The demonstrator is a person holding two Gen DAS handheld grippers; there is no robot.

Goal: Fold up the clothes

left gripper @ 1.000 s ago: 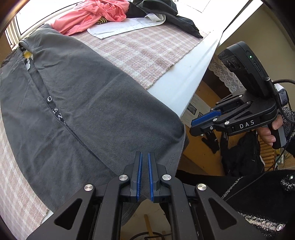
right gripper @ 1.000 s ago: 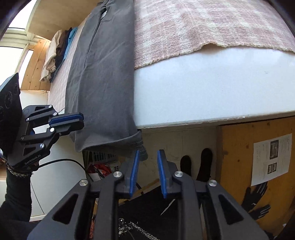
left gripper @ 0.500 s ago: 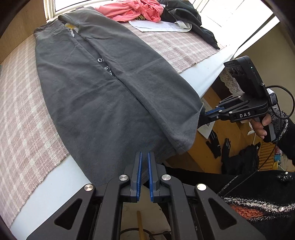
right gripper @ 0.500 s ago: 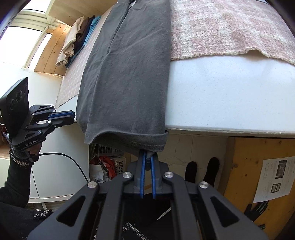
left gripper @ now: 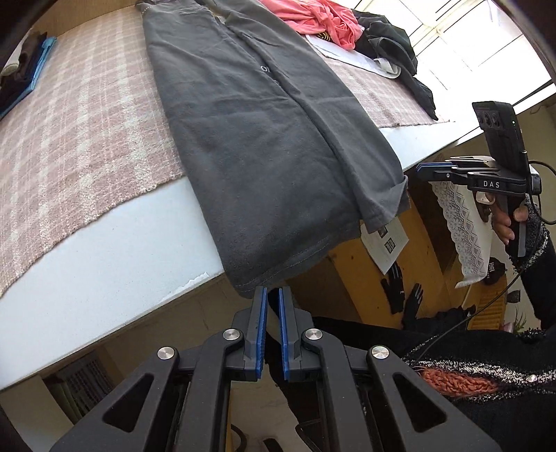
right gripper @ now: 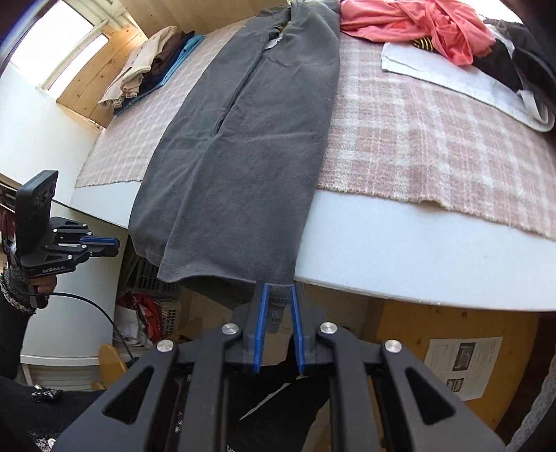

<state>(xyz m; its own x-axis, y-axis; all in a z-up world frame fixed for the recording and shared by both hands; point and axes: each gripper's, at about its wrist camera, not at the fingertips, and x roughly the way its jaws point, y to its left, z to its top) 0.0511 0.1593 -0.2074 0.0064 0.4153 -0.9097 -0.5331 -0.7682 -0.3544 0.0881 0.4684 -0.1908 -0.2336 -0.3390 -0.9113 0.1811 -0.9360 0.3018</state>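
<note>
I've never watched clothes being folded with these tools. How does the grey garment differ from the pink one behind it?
The grey garment lies spread flat and long, folded lengthwise; the pink garment sits crumpled in a heap. The grey garment's hem hangs over the near edge of the table, between the right gripper's parted fingers; the pink garment lies far back, untouched. Both rest on the checked cloth.

The left gripper (left gripper: 272, 295) shows its jaws nearly together, a narrow gap between them. The right gripper (right gripper: 278, 295) has its jaws parted wider.
</note>
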